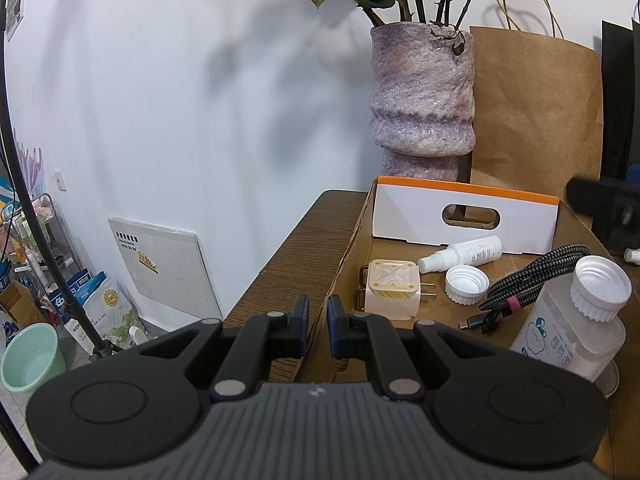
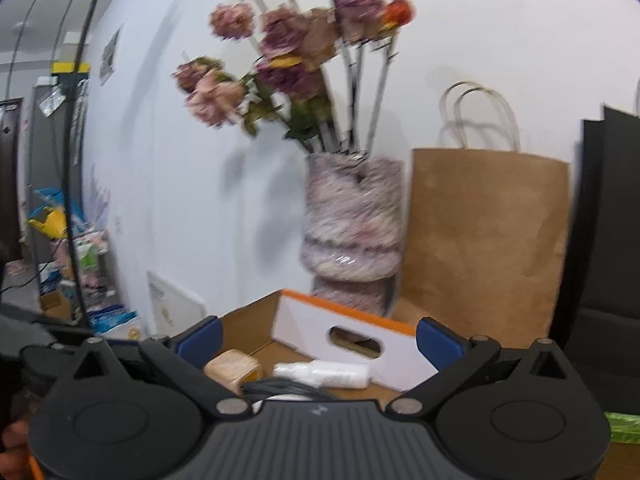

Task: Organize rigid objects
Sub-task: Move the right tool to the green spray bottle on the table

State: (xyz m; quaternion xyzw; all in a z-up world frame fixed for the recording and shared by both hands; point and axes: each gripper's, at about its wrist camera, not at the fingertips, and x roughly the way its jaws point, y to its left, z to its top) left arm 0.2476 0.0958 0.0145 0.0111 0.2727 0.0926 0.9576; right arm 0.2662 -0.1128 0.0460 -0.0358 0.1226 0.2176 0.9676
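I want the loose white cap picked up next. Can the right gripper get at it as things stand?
Probably yes. The right gripper is wide open above the cardboard box, and the white cap lies uncovered on the box floor. The braided cable and the spray bottle lie close beside it, so the fingers have little room.

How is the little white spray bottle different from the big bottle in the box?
The small spray bottle looks slim and solid white; the big bottle looks wider and see-through and frosty. The spray bottle lies flat by the box's white wall; the big bottle leans at the near right. The big bottle has a ridged screw cap, the spray bottle a narrow nozzle end. Both sit inside the cardboard box.
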